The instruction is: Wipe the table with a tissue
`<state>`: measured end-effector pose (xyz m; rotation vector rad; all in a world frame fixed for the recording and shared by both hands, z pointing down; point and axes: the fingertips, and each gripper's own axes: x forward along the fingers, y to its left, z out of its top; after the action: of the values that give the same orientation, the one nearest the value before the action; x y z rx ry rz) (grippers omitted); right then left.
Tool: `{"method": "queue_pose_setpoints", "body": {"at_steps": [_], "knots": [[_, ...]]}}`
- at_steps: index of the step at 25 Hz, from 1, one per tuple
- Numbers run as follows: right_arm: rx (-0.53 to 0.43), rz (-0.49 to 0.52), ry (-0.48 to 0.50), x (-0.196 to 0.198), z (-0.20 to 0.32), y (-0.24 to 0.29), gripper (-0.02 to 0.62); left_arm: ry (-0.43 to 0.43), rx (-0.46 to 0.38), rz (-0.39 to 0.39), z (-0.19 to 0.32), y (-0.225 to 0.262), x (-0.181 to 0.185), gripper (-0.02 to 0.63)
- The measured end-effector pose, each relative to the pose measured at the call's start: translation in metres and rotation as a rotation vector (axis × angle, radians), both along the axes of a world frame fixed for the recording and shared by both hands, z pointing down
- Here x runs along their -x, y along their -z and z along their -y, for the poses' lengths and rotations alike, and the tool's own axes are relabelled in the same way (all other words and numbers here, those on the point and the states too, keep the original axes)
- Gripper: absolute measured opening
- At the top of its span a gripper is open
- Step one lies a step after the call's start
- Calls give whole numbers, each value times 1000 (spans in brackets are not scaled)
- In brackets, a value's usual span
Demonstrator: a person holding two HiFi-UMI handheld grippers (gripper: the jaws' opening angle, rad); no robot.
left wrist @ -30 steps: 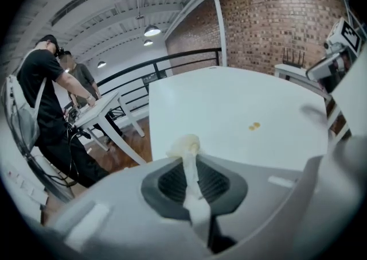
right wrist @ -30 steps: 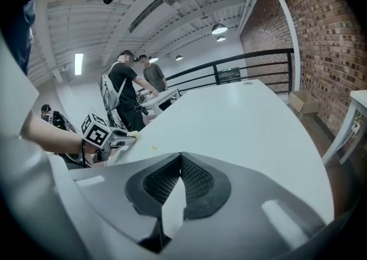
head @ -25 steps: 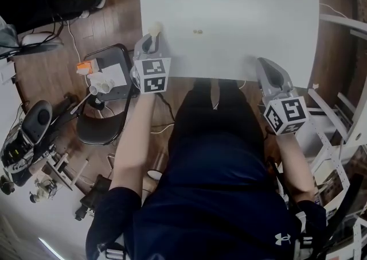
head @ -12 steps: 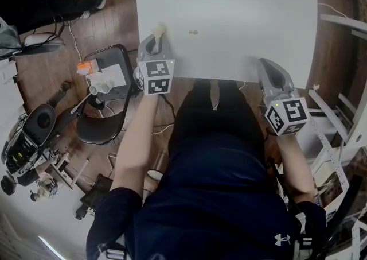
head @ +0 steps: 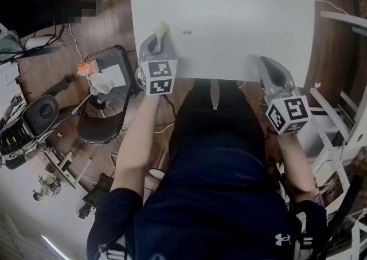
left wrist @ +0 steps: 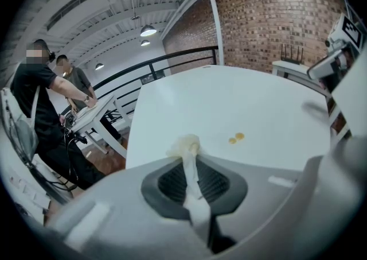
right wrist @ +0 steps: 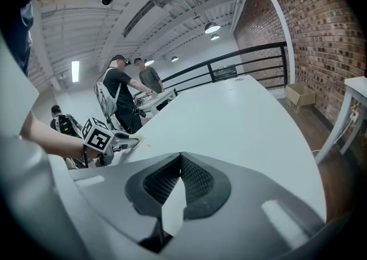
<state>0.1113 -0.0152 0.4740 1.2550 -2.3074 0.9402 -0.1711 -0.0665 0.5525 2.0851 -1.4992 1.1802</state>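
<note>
The white table fills the top of the head view. On it lie two small yellowish spots, close together. My left gripper sits at the table's near left edge, shut on a crumpled cream tissue. The tissue sticks out past the closed jaws of the left gripper, just left of and short of the spots. My right gripper rests at the near right edge; its jaws are shut with nothing between them. The left gripper also shows in the right gripper view.
A black folding chair with small items on it stands left of the table. White rack frames stand to the right. People work at another table beyond the far left edge. A brick wall and railing lie behind.
The left gripper with the tissue has shifted right along the table edge, closer to the two spots. The right gripper has stayed where it was.
</note>
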Motion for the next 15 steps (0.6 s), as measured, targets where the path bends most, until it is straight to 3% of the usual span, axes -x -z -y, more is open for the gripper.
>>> {"method": "queue_pose_setpoints", "body": {"at_steps": [15], "knots": [[5,12,-13,-18,0,-3,5,-35,-9,3,3,0,-34,12]]}}
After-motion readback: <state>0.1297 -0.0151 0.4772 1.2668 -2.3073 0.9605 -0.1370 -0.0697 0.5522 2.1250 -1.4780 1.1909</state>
